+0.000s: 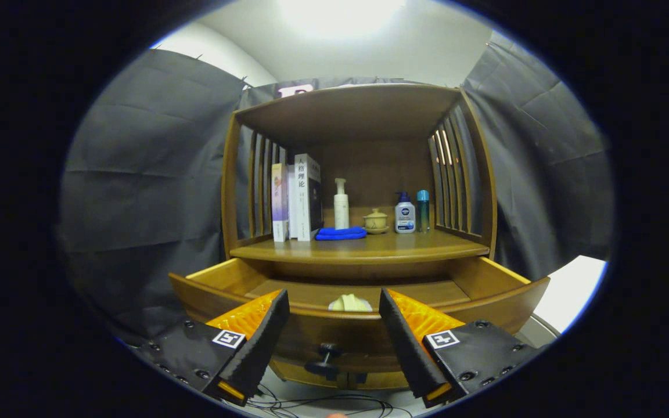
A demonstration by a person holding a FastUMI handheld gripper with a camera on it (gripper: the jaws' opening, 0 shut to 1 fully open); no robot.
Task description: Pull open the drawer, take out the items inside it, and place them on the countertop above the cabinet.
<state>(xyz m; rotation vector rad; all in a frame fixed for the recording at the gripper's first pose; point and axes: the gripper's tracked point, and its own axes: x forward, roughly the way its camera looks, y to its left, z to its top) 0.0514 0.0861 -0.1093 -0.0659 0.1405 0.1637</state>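
Wooden drawer (485, 290) seen pulled open below counter (363, 251). Pale yellow item (349, 303) lies inside, just behind front panel, straight ahead between fingers and slightly beyond. Hand-held gripper (333, 325) spread wide, nothing grasped, held above drawer knob (326, 357). Item's long axis hidden.

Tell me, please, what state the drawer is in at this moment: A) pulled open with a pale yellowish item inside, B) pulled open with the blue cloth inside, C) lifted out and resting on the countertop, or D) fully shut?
A: the drawer stands pulled out below the countertop, a pale yellowish item lies in it between the open gripper fingers, and the blue cloth lies on the countertop.
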